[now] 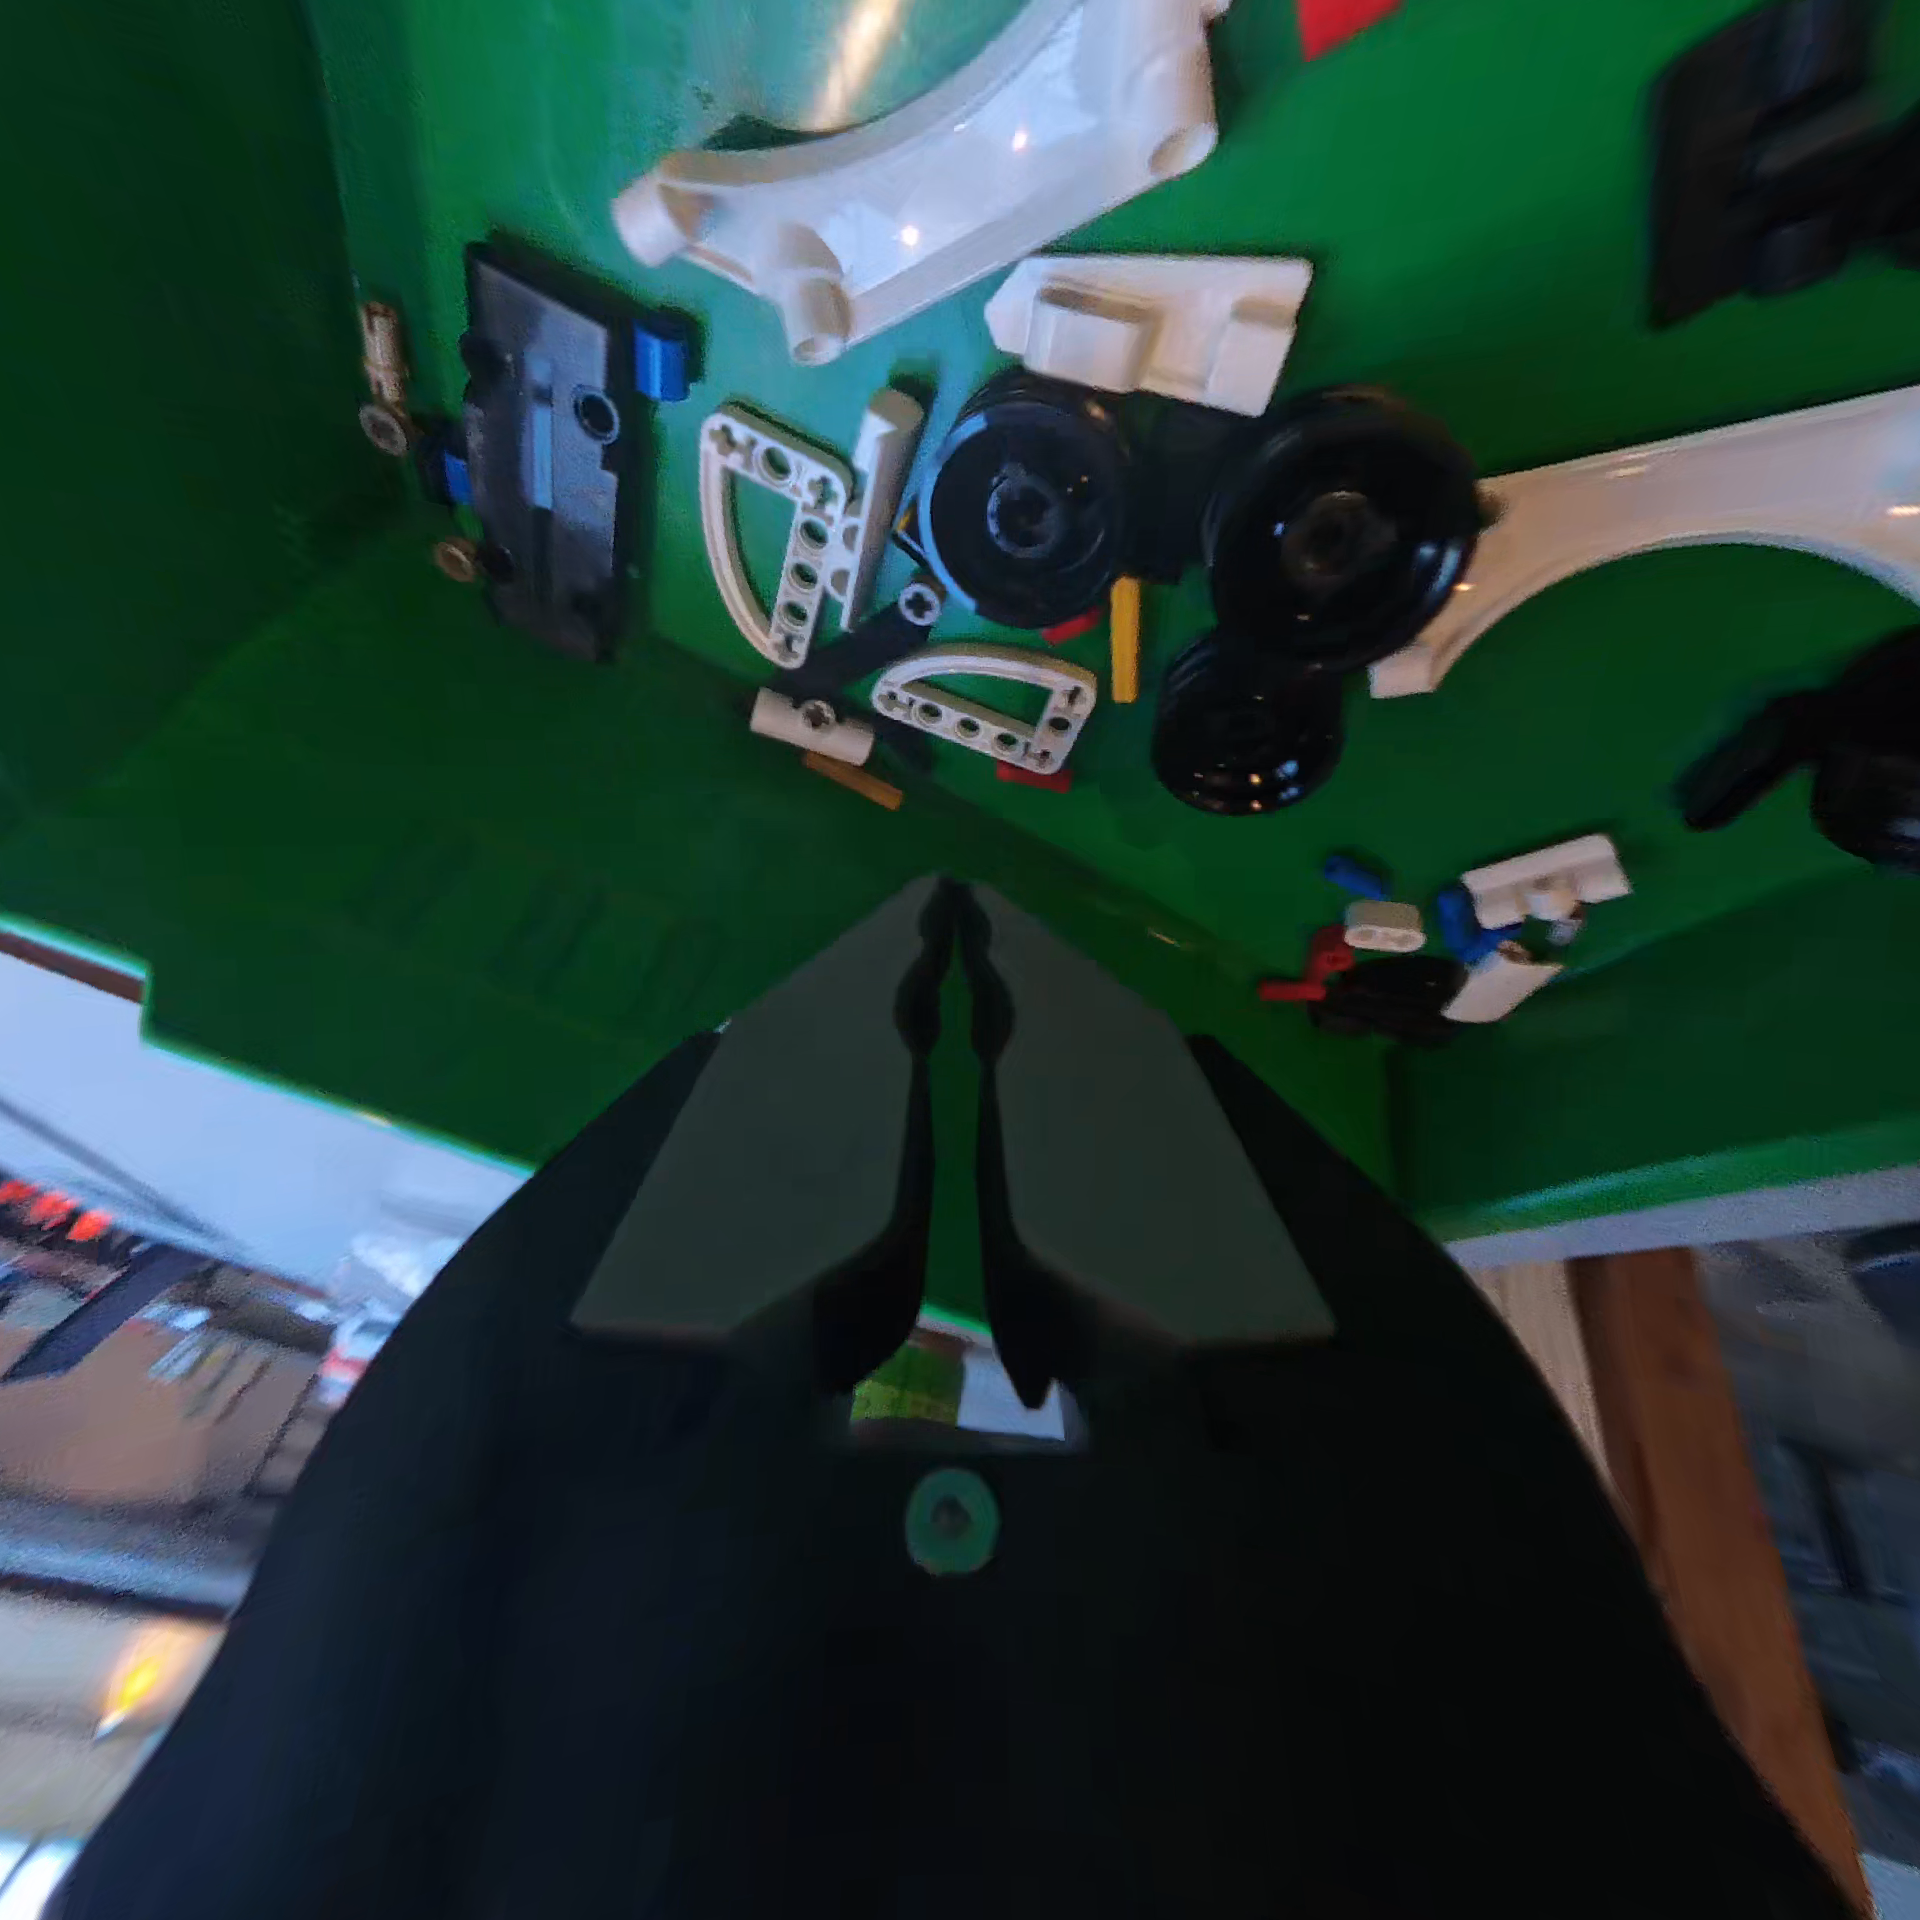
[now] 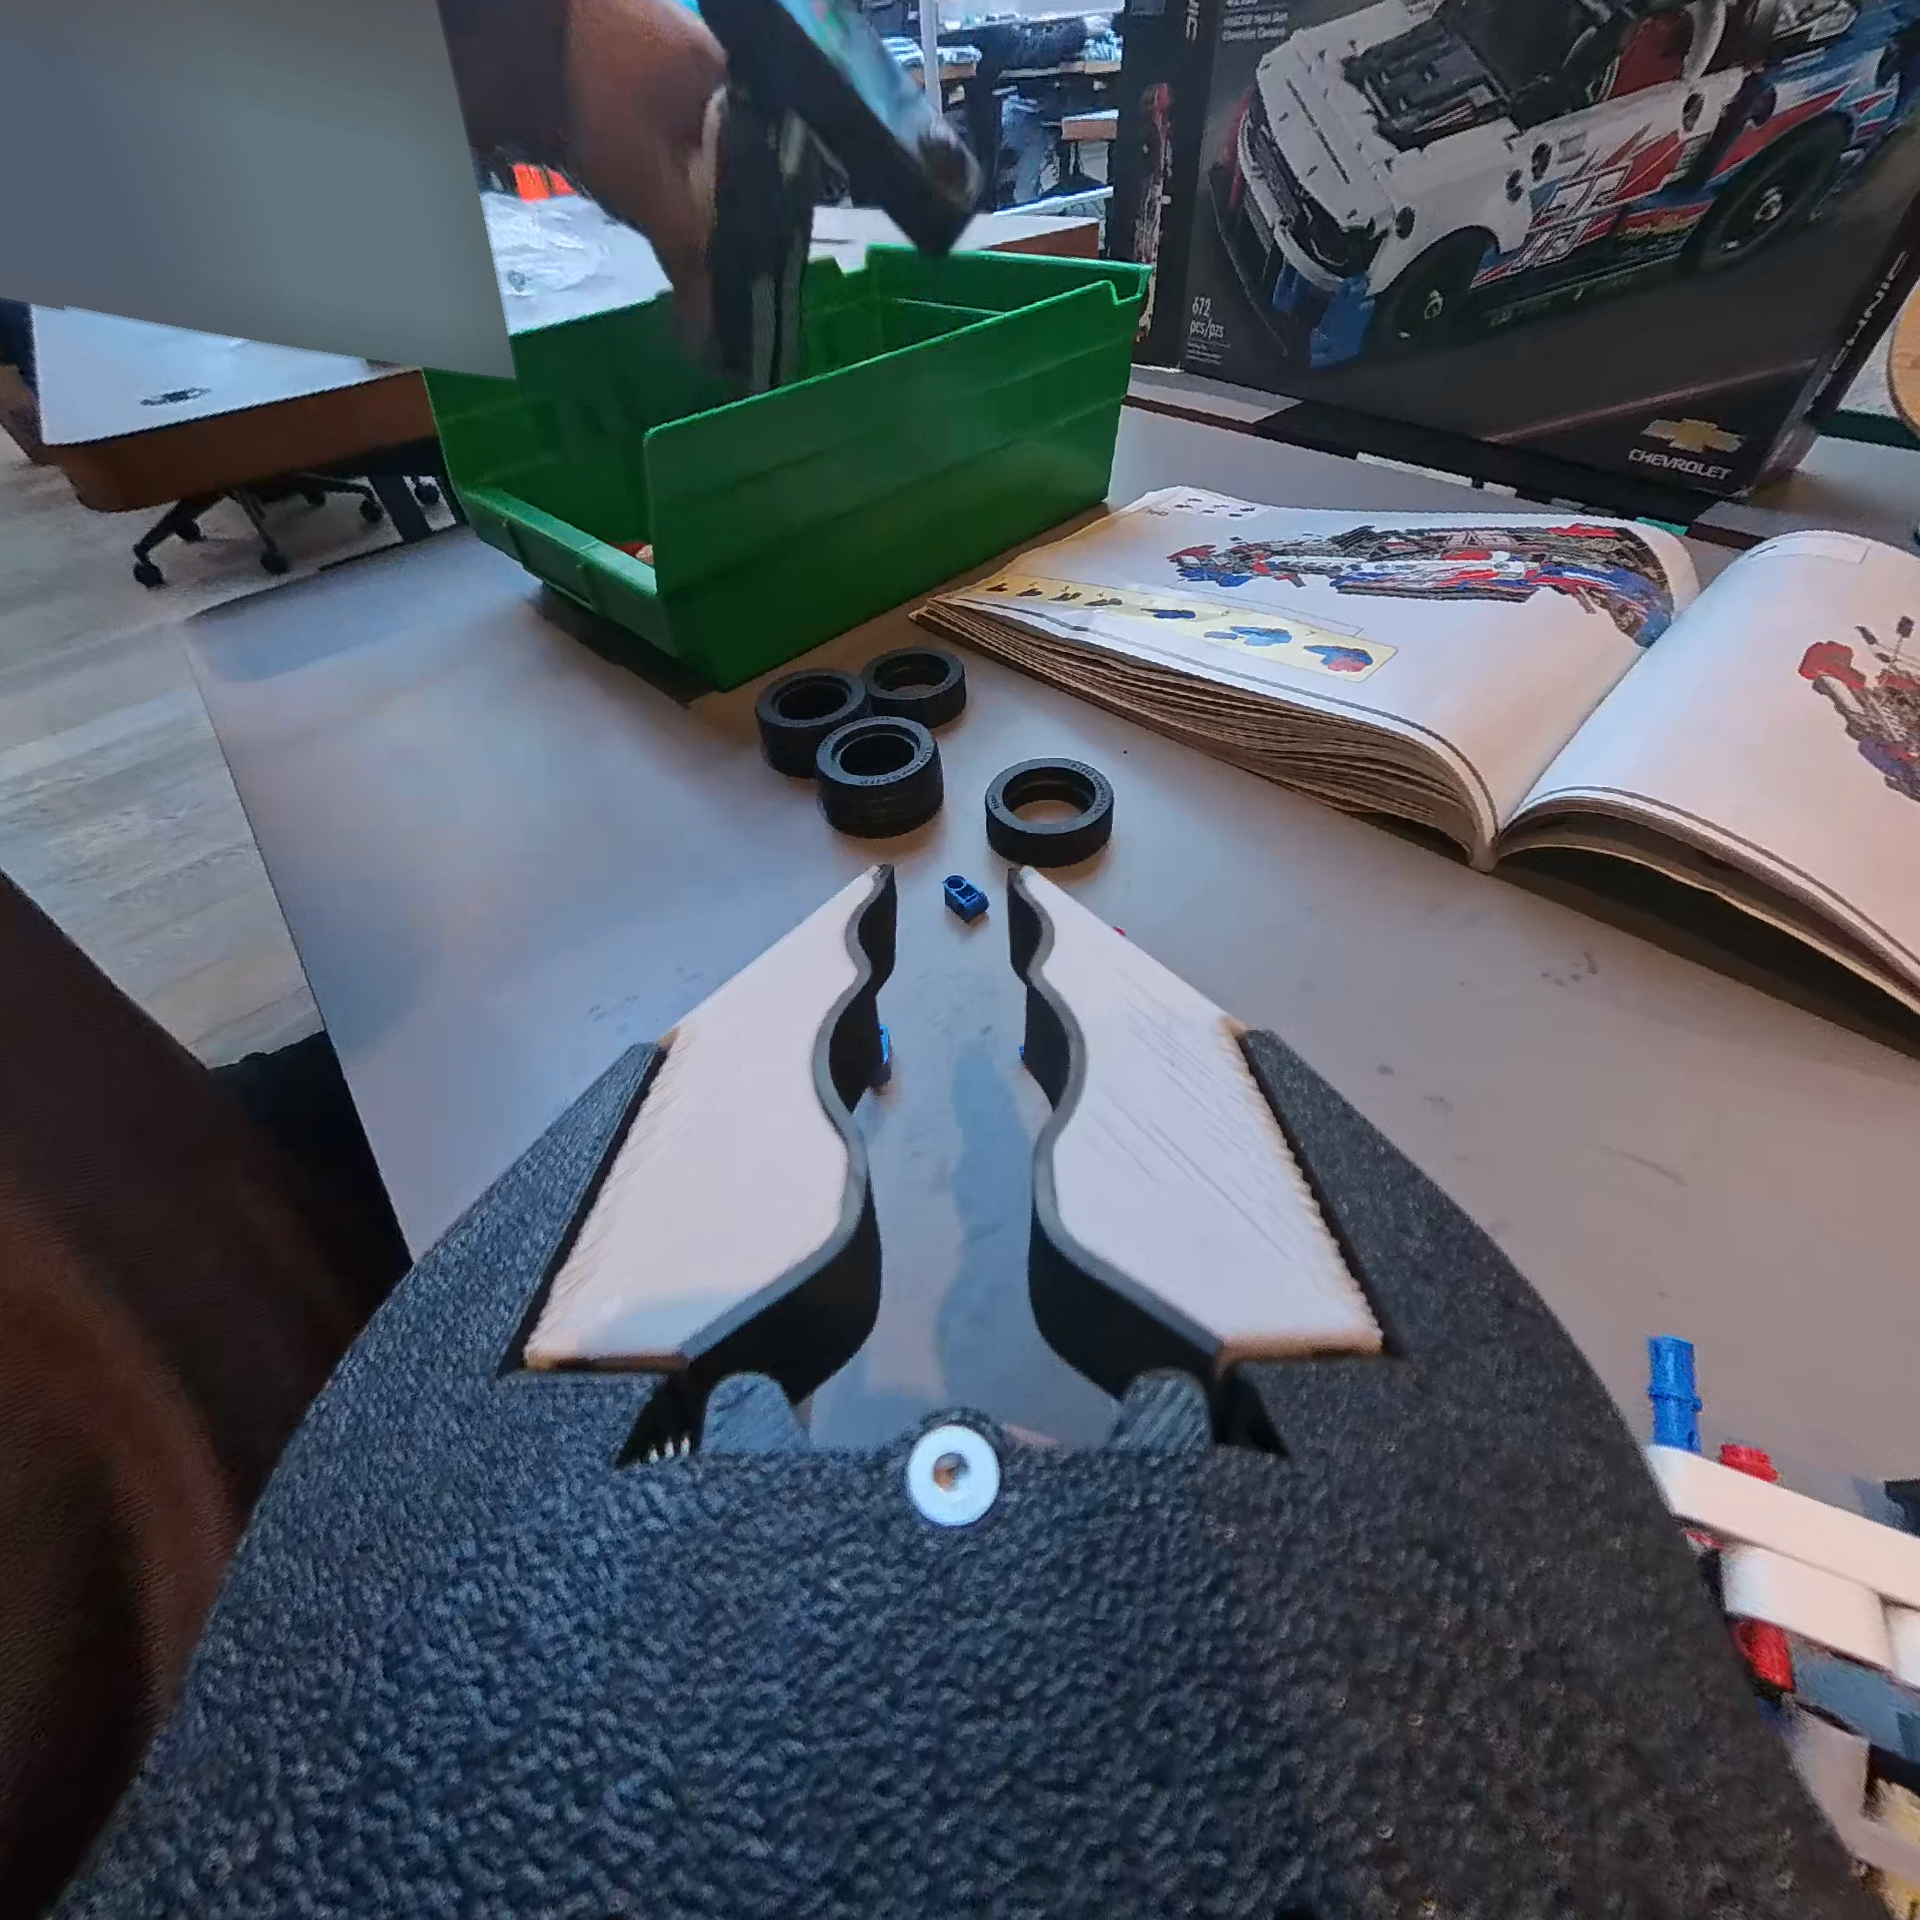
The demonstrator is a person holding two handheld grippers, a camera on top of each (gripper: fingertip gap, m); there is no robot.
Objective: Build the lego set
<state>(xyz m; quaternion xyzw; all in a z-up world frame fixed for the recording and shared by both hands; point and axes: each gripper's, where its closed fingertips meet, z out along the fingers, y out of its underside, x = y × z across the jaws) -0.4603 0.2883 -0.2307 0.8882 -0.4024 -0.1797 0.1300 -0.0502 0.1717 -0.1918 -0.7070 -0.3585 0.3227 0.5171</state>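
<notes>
Inside the green bin (image 1: 312, 727), the left gripper (image 1: 948, 904) hangs above the floor with its fingertips pressed together, holding nothing. Loose lego pieces lie ahead of it: two white curved frames (image 1: 774, 540), three black wheel hubs (image 1: 1023, 509), a dark grey block with blue pins (image 1: 545, 457), white arch panels (image 1: 914, 197) and a yellow axle (image 1: 1124, 639). A smaller cluster of red, blue and white parts (image 1: 1444, 940) lies to the right.

On the grey table (image 2: 520, 883), the right gripper (image 2: 951, 883) rests low with fingers spread apart, empty. A small blue connector (image 2: 965, 898) lies between its tips, not touched. Four black tyres (image 2: 879, 775) sit just beyond, near the bin. An open instruction booklet (image 2: 1403, 665) lies to the right, the set's box (image 2: 1507, 260) behind it. A partly built assembly (image 2: 1787, 1579) shows at the lower right edge.
</notes>
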